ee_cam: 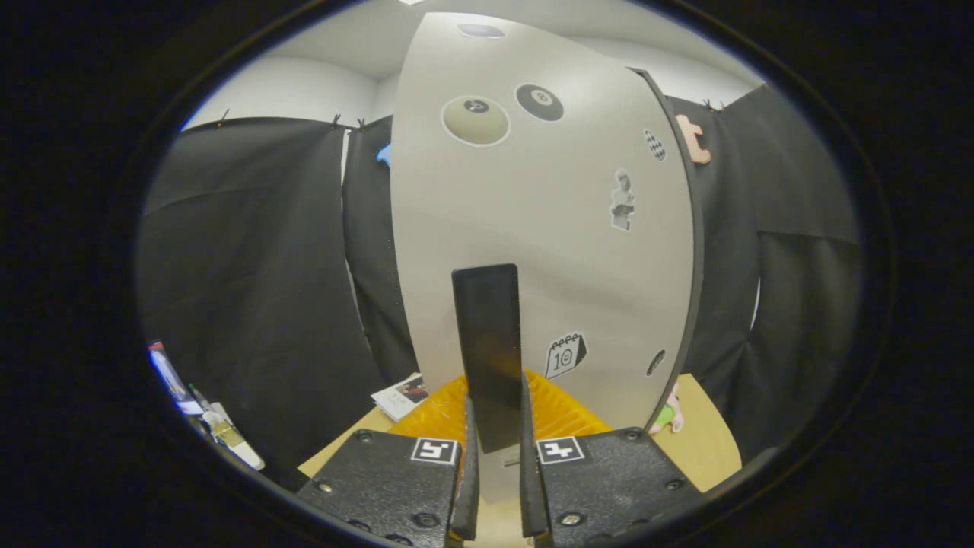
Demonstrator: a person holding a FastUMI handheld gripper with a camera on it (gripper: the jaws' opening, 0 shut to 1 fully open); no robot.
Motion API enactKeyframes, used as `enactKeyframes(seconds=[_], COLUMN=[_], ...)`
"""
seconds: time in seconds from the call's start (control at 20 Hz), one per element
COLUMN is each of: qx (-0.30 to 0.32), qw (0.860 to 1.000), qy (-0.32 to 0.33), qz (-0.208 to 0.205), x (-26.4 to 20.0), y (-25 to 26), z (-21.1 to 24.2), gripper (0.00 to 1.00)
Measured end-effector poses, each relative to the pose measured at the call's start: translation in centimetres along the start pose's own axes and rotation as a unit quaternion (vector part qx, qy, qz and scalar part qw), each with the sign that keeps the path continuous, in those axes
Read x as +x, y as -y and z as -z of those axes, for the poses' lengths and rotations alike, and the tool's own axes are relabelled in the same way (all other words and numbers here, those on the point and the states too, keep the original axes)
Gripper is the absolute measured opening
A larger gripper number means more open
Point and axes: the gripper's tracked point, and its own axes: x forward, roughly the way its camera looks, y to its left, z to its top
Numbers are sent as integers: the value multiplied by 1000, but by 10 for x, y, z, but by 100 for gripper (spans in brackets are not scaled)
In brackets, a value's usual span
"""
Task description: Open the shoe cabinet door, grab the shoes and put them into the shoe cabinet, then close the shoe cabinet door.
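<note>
Directly ahead of my tongs (494, 487) stands the shoe cabinet door (548, 228), pale and stickered; the fingers (466, 487) are pinched on its dark upright handle (488, 350). Beneath it, an orange mat (563, 415) lies on the bench (708, 434).

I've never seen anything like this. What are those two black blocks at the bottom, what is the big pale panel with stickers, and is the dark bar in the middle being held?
The camera rides on a hand-held gripper and looks forward along its two fingers; those are the black blocks. No robot here: a person carries the tool. The pale panel is the shoe cabinet door, with stickers on it. The dark upright bar is the door's handle. Its lower end sits between the fingers, which look closed on it, apparently pinching it. Below lies a wooden table with an orange mat and a booklet. Black cloth hangs behind.
</note>
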Motion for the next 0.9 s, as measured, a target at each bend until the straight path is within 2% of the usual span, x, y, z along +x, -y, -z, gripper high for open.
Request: enactKeyframes(seconds=[0.2,0.9], qx=[11,17], qw=[1000,996], qy=[-2,9], qz=[9,90], x=[-28,-99], y=[18,95], z=[2,11], gripper=[23,14])
